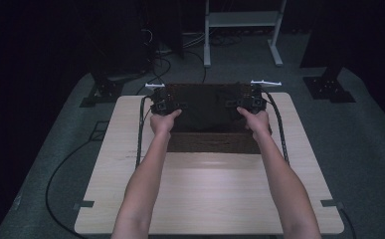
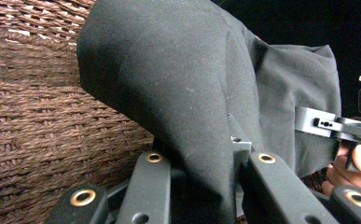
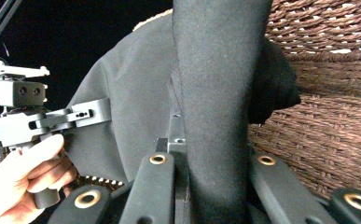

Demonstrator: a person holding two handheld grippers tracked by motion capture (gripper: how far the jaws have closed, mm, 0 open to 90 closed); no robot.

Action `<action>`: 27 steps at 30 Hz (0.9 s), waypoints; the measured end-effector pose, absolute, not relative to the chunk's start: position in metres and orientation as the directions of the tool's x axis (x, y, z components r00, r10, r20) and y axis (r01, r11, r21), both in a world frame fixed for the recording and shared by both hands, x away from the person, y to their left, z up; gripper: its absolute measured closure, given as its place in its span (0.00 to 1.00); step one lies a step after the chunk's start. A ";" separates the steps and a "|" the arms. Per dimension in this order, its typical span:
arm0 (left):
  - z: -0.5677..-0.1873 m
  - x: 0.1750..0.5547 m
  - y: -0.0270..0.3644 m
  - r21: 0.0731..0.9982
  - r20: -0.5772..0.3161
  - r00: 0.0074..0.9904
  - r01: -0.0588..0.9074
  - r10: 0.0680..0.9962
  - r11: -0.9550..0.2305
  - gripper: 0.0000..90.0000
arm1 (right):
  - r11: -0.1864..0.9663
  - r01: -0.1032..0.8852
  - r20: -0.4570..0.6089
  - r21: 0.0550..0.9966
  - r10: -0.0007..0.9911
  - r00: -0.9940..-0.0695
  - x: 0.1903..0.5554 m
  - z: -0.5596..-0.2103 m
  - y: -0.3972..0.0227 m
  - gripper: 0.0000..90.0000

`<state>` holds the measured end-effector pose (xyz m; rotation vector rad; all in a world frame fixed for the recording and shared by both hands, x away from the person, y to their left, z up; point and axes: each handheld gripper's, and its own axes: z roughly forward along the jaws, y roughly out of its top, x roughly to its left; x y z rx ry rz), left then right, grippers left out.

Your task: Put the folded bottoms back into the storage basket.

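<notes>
A black cloth (image 1: 207, 107) is stretched between my two grippers over a dark brown woven basket (image 1: 215, 143) at the far side of the table. My left gripper (image 1: 164, 105) is shut on the cloth's left end, my right gripper (image 1: 249, 103) on its right end. In the left gripper view the cloth (image 2: 183, 84) rises in a fold from between the closed jaws of the left gripper (image 2: 201, 158), with the basket weave (image 2: 38, 116) behind. In the right gripper view a fold of cloth (image 3: 220, 93) stands pinched in the right gripper (image 3: 211, 158), and the left gripper (image 3: 38, 116) shows farther off in a hand.
The light wooden table (image 1: 205, 199) stretches bare toward me, both forearms reaching over it. Cables (image 1: 140, 134) trail from the grippers along the table and over its sides. A white metal stand (image 1: 242, 22) and dark equipment feet (image 1: 329, 87) stand on the floor beyond.
</notes>
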<state>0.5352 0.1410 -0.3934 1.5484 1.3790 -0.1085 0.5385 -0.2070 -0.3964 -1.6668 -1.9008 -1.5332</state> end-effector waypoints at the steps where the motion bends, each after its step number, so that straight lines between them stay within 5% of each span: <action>1: -0.393 0.535 0.141 0.601 -0.639 0.341 0.781 0.689 0.170 0.85 | -0.163 0.814 0.698 0.557 0.623 -0.353 0.539 -0.396 -0.207 0.86; 27: -0.393 0.536 0.138 0.594 -0.604 0.295 0.786 0.741 0.171 0.85 | -0.145 0.837 0.688 0.528 0.651 -0.321 0.541 -0.399 -0.206 0.86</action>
